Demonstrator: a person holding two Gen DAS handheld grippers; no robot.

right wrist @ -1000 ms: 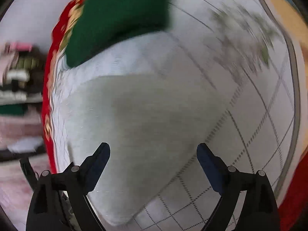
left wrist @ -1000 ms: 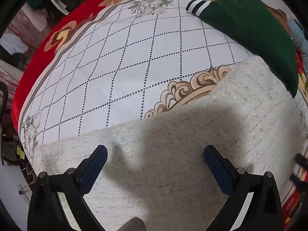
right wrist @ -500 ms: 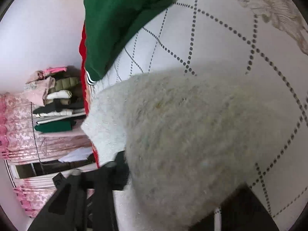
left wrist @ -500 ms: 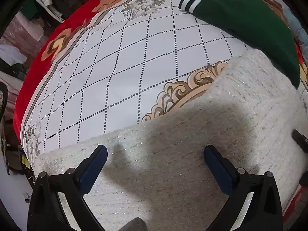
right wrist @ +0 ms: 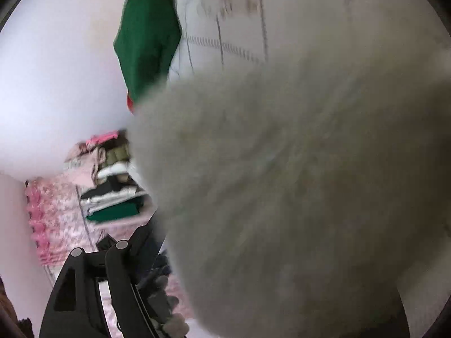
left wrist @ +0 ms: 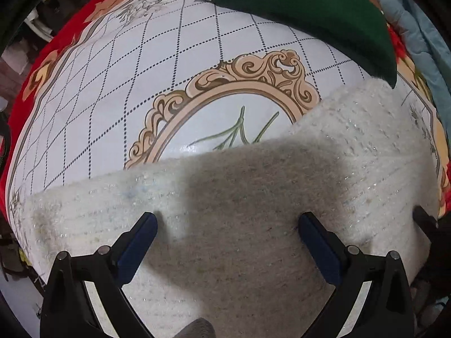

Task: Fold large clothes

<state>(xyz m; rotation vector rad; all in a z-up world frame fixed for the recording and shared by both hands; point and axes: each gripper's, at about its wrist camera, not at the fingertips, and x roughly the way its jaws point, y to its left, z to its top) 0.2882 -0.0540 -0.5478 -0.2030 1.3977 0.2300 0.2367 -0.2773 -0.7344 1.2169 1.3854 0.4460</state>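
Your left claw points straight down over the white fuzzy sweater, jaws spread wide, nothing pinched. Your right claw tilts downward with its jaws opening; the sweater's bulk fills the gap, and only one finger shows. Since a second ago your left view has slid across the bedspread, uncovering a gold-framed oval. The sweater lies on that bed, a green garment beyond it. Folded clothes are stacked by a pink curtain.
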